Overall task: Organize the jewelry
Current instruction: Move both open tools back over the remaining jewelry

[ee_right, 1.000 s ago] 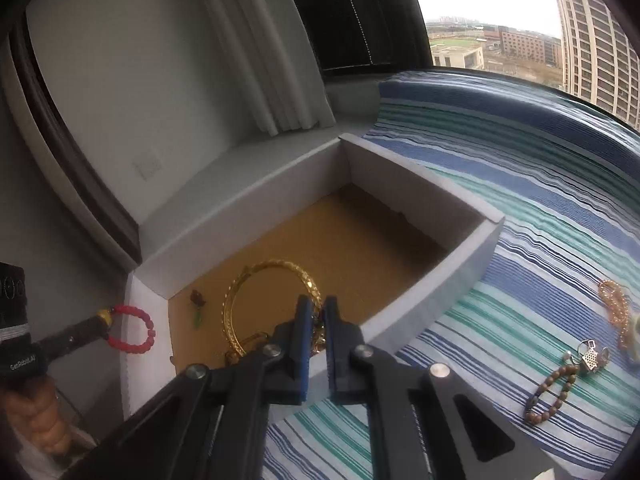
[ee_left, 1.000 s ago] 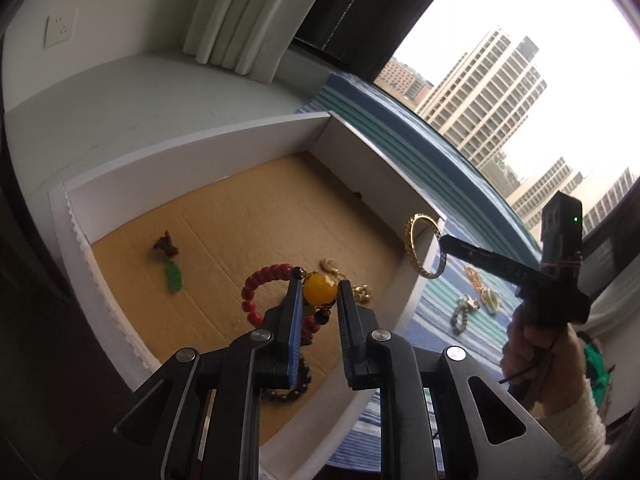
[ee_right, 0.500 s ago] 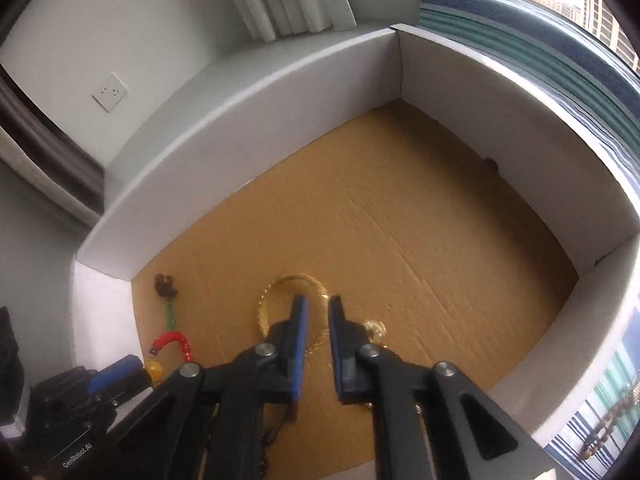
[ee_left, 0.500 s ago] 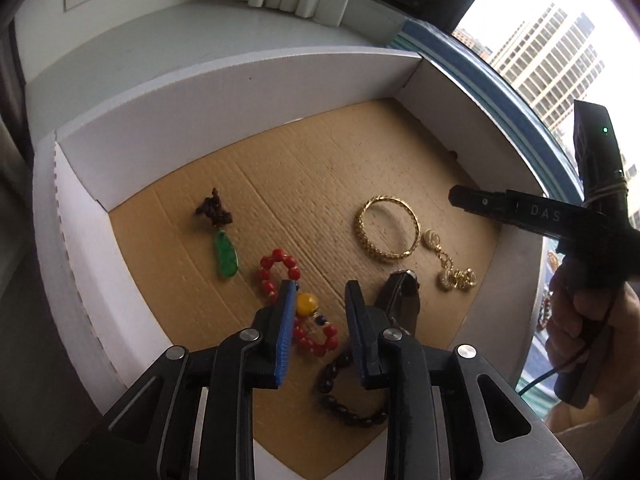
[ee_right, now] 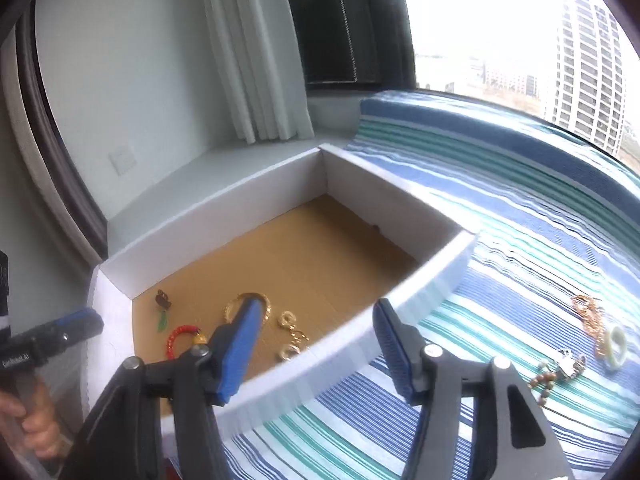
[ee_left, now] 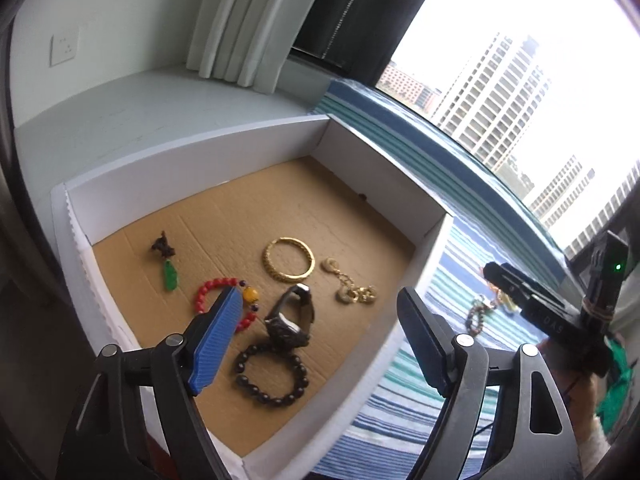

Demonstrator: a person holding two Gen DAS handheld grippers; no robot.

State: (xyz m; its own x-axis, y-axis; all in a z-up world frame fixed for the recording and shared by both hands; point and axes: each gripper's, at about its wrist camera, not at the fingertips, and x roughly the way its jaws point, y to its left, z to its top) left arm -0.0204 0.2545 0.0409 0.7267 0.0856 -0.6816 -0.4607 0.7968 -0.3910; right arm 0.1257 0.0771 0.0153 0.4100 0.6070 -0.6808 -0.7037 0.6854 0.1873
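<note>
1. Left wrist view: the white cardboard box [ee_left: 192, 160] with a brown corrugated floor sits on a blue, green and white striped cloth [ee_left: 404, 408], and every place below is given from that box.
2. On the box floor, near its middle, lies a gold bangle [ee_left: 288, 259], a plain textured ring lying flat.
3. Just beside it, toward the box's right wall, is a gold chain with pale charms [ee_left: 348, 286].
4. Near the left wall lies a green pendant [ee_left: 171, 276] on a dark knotted top.
5. Toward the near wall are a red bead bracelet [ee_left: 212, 292] with one amber bead, a dark watch [ee_left: 290, 316] and a black bead bracelet [ee_left: 272, 374]; the watch touches the black beads.
6. The left gripper [ee_left: 316, 340] hangs above the near part of the box; its jaws have just been opening and stand wide apart, nothing between them.
7. The right gripper [ee_right: 316, 356] hangs over the near wall, its jaws also just opened, wide apart and empty.
8. Outside the box, on the cloth to its right, lie a brown bead bracelet [ee_right: 544, 380], a white ring [ee_right: 616, 346] and an orange-gold chain [ee_right: 588, 316].
</note>
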